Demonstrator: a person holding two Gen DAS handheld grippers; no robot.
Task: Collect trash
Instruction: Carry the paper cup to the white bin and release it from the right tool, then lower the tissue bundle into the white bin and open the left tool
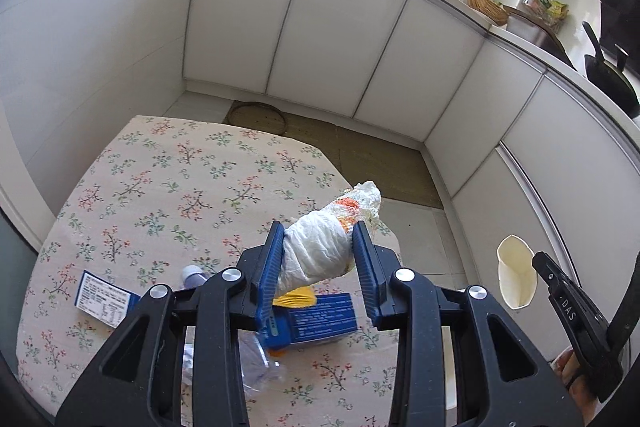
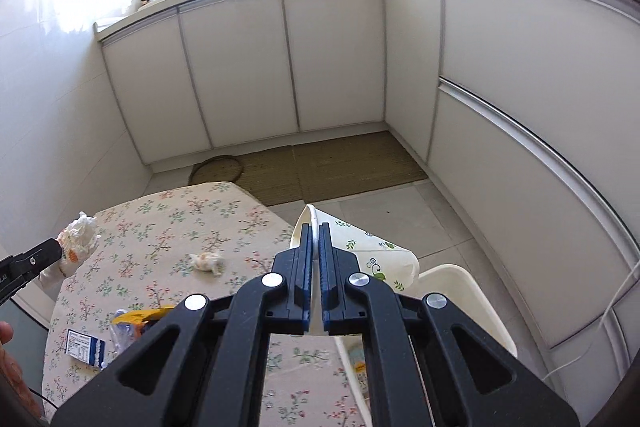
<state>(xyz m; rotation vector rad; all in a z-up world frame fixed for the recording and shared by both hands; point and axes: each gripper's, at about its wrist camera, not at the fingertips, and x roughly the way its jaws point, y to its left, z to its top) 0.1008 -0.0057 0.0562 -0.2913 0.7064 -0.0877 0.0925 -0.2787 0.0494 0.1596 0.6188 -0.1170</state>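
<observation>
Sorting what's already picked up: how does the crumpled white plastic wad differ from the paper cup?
The crumpled white plastic wad with orange print is soft and shapeless; the white paper cup with green leaf print keeps a formed cone shape, pinched flat at the rim. The left hand-held gripper spans the wad's bulk; the right hand-held gripper clamps only the cup's wall. Both are held above the floral tablecloth.

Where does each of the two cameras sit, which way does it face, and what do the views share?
Left wrist: on the left gripper, looking forward and down along its blue fingers, shut on a crumpled white wrapper, over the floral table; the right gripper's black tip shows at right.
Right wrist: on the right gripper, looking down past the table edge, shut on a paper cup; the left gripper's tip shows at left, and a bit of hand at the left edge.
Shared: table, wrapper, cup, blue carton, white cabinets, floor mat.
</observation>
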